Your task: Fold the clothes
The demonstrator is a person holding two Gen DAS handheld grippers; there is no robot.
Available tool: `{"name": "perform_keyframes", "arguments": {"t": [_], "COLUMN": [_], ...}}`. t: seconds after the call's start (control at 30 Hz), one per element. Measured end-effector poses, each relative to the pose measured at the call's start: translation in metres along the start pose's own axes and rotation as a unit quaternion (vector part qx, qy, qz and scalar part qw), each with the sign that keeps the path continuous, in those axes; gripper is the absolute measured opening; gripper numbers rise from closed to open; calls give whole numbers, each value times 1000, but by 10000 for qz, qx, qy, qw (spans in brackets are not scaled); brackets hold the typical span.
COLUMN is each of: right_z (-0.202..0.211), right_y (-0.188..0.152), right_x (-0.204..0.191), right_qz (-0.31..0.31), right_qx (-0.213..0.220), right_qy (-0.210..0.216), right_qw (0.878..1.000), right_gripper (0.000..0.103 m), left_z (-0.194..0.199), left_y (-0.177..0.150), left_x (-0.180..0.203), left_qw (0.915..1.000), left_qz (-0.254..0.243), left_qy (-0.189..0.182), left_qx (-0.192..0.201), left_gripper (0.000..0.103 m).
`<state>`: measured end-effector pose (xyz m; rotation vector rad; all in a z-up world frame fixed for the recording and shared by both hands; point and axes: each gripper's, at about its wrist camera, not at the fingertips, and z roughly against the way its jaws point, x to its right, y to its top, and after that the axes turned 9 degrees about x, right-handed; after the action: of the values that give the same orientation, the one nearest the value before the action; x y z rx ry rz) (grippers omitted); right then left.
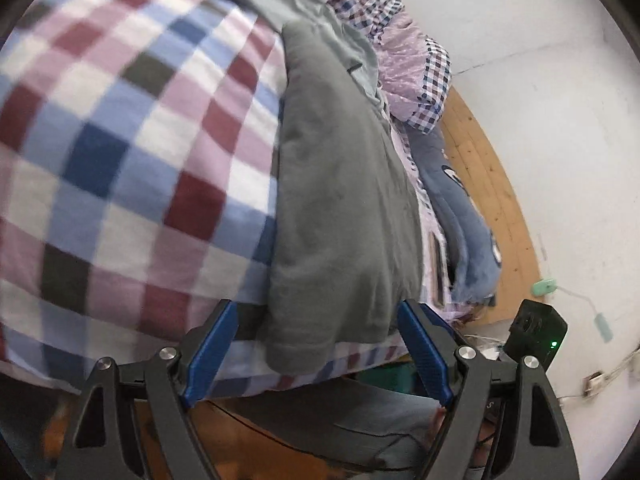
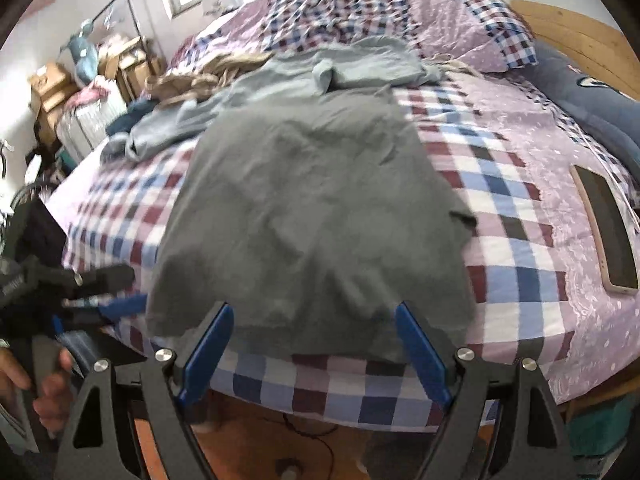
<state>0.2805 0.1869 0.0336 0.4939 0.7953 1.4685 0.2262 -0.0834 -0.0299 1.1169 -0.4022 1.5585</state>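
Grey creased cotton shirt (image 2: 312, 216), soft checked bedspread (image 2: 512, 256), both claws agape

The bed (image 2: 520, 240) is viewed by both wrist cameras from its near edge, each looking forward between open tongs. The left view is rolled sideways and held close to the grey shirt (image 1: 340, 200); the right view is pitched down over it. Shirt, checked bedspread (image 1: 120, 140) and wooden headboard (image 2: 580, 40) are shared
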Motion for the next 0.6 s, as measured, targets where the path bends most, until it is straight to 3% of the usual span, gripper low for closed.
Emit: {"name": "perform_keyframes", "arguments": {"t": [0.23,0.6], "right_z": [5,5], "right_y": [6,6], "right_x": [6,-2], "right_qz": [-211,-80], "right_qx": [163,238], "right_qy": [48,97], "right_qw": [9996,9996], "right_gripper": [86,86], "left_z": [-20,-22], "left_y": [-2,-2], "left_x": [-7,-13], "left_qw": [9984,9959], "left_qz": [469,667], "left_qy": [-210,-317], "left_qx": [-255,-521], "left_gripper": [85,85]}}
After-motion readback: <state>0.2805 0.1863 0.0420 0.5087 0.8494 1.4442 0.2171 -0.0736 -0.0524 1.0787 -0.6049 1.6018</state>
